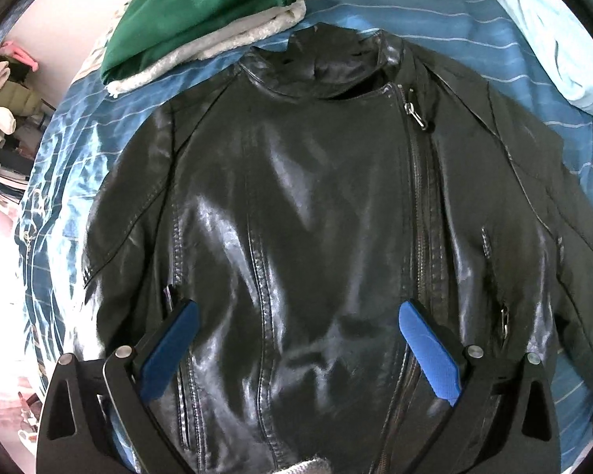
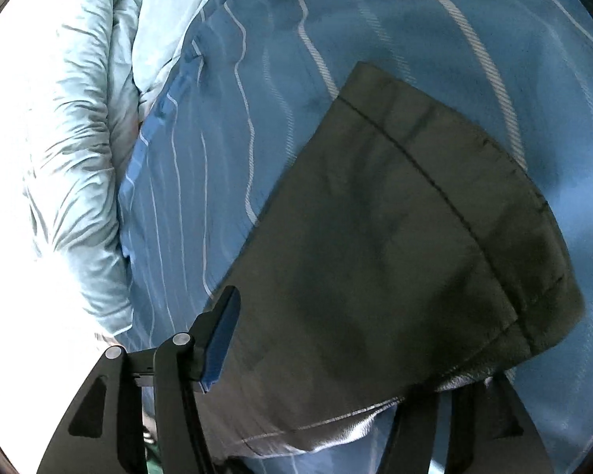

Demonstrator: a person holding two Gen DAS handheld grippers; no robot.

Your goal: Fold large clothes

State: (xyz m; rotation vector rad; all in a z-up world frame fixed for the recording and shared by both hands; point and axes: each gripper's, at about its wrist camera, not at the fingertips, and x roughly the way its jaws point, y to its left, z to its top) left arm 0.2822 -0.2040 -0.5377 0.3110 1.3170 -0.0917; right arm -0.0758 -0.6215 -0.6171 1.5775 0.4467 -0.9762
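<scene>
A black leather jacket [image 1: 316, 205] lies front up and zipped on a blue striped bedsheet [image 1: 474, 27], collar at the far end. My left gripper [image 1: 296, 316] is open above the jacket's lower front, blue pads [image 1: 170, 351] wide apart, holding nothing. In the right wrist view the jacket's sleeve end [image 2: 395, 256] lies flat on the sheet [image 2: 276, 79]. My right gripper [image 2: 336, 347] sits at this sleeve. Its left finger [image 2: 217, 339] shows beside the sleeve's edge; the right finger is hidden under the sleeve, so the jaws stand wide around it.
A folded green garment [image 1: 201, 12] on a white fleecy one lies beyond the collar. A pale blue quilt [image 1: 553, 47] is bunched at the far right and shows in the right wrist view [image 2: 83, 150]. Clutter [image 1: 4, 110] stands off the bed's left side.
</scene>
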